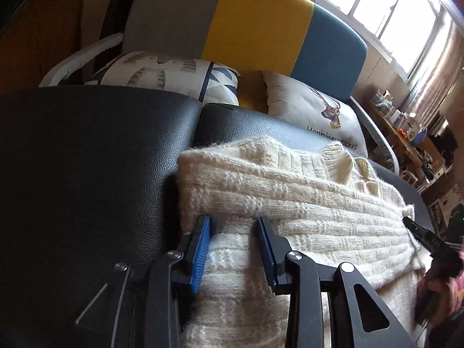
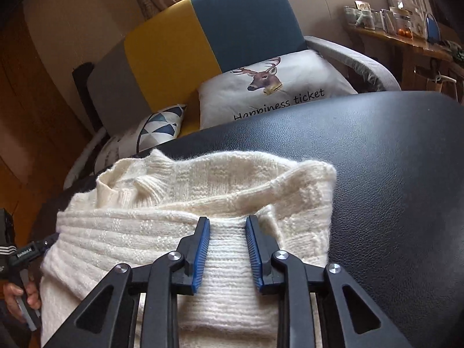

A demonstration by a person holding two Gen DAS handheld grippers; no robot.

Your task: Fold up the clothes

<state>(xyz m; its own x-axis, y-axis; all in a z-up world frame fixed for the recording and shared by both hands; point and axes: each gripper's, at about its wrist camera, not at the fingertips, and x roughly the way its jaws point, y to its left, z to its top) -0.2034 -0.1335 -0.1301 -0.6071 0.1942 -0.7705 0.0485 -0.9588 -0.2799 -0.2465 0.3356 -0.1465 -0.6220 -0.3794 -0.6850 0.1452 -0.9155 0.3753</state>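
A cream knitted sweater [image 1: 290, 203] [image 2: 174, 200] lies folded on a black leather surface [image 1: 87, 159] [image 2: 391, 174], its collar at the far side. My left gripper [image 1: 234, 219] is at the sweater's left end, and ribbed knit fills the narrow gap between its blue pads. My right gripper [image 2: 227, 219] is at the right end, its fingers pinched on a band of ribbed hem that runs back toward the camera. Each gripper shows at the edge of the other's view: the right one [image 1: 420, 229], and the left one [image 2: 26, 253] held by a hand [image 2: 17, 295].
Behind the leather surface stands a sofa [image 1: 255, 23] [image 2: 174, 49] with a grey, yellow and blue back. On it lie a deer pillow [image 1: 319, 110] [image 2: 275, 87] and a triangle-print pillow [image 1: 174, 75] [image 2: 159, 124]. A cluttered wooden shelf [image 1: 406, 133] [image 2: 406, 29] stands at the right.
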